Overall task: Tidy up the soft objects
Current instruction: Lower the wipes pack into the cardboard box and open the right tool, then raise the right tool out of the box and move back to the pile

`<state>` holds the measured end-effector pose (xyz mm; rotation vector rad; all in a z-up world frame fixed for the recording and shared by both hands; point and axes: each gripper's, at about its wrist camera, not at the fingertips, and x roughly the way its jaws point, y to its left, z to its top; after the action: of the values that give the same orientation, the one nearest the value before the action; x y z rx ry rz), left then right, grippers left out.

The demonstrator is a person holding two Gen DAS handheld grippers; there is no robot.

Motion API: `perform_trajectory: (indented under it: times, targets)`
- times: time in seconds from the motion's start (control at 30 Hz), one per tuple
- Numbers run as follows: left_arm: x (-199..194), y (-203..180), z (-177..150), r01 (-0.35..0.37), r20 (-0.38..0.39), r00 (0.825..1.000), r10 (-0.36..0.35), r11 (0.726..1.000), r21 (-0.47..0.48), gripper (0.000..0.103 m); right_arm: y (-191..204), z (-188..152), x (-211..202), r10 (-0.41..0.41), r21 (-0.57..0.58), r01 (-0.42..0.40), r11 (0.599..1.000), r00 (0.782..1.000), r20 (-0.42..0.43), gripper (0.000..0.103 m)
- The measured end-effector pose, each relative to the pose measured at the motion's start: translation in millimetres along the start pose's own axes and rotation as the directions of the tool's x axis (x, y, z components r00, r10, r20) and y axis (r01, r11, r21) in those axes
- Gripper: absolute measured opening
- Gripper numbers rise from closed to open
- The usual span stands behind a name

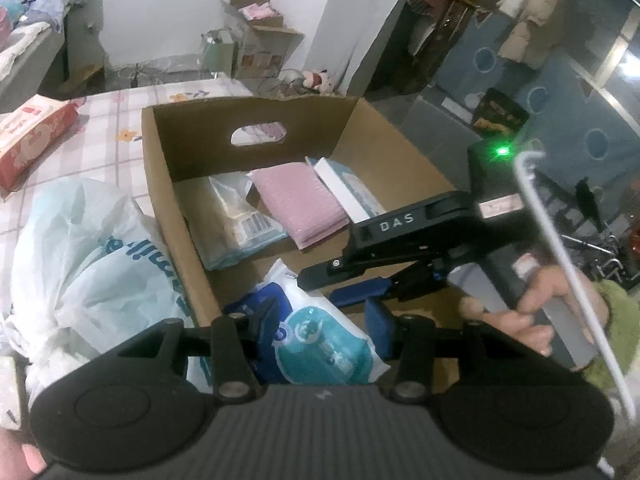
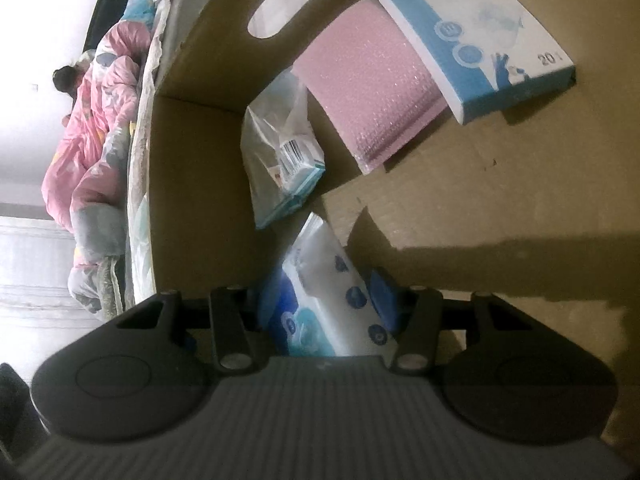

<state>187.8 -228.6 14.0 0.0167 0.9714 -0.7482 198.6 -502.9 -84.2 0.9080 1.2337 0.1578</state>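
Observation:
An open cardboard box (image 1: 168, 184) stands on the bed. In it lie a clear bagged pack (image 1: 236, 224), a pink bubble mailer (image 1: 300, 204) and a blue-white flat box (image 1: 348, 190). A blue-and-white soft tissue pack (image 1: 320, 332) sits at the box's near end. My left gripper (image 1: 320, 320) has its fingers on either side of that pack. My right gripper (image 2: 324, 300) is inside the box (image 2: 500, 208), its blue pads (image 2: 382, 288) closed on the same pack (image 2: 320, 292). The right gripper also shows in the left wrist view (image 1: 332, 280).
A white plastic bag (image 1: 80, 248) lies left of the box on the floral bedsheet (image 1: 100, 136). A red-white pack (image 1: 28, 132) lies at the far left. A pink quilt (image 2: 92, 128) is piled beyond the box. Cartons (image 1: 256, 36) stand by the far wall.

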Motion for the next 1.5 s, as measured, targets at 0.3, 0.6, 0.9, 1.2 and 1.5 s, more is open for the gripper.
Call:
perform_trajectory:
  times: [0.3,0.6,0.9,1.2,1.5]
  targets:
    - [-48,4,-24,-0.02,0.076,0.997,0.019,1.0,0.01,0.051,-1,-13,-11,-0.081,-0.062,0.075,0.995,0.993,-0.083,0.051]
    - [-72,36,-54,-0.049,0.112,0.992,0.06,0.994,-0.098,0.052,7,-28,6,-0.112,-0.049,0.109,0.993,0.992,-0.06,0.042]
    - [-89,61,-78,-0.08,0.13,0.986,0.104,0.981,-0.179,0.052,13,-21,13,-0.093,-0.012,0.093,0.996,0.996,0.018,0.04]
    - [-104,73,-103,-0.133,0.147,0.975,0.168,0.966,-0.22,0.062,12,-26,12,-0.069,-0.01,0.069,0.998,0.997,0.036,0.047]
    - [-133,80,-122,-0.189,0.207,0.949,0.238,0.954,-0.232,0.074,36,-38,-27,-0.065,-0.084,0.077,0.993,0.989,0.136,0.063]
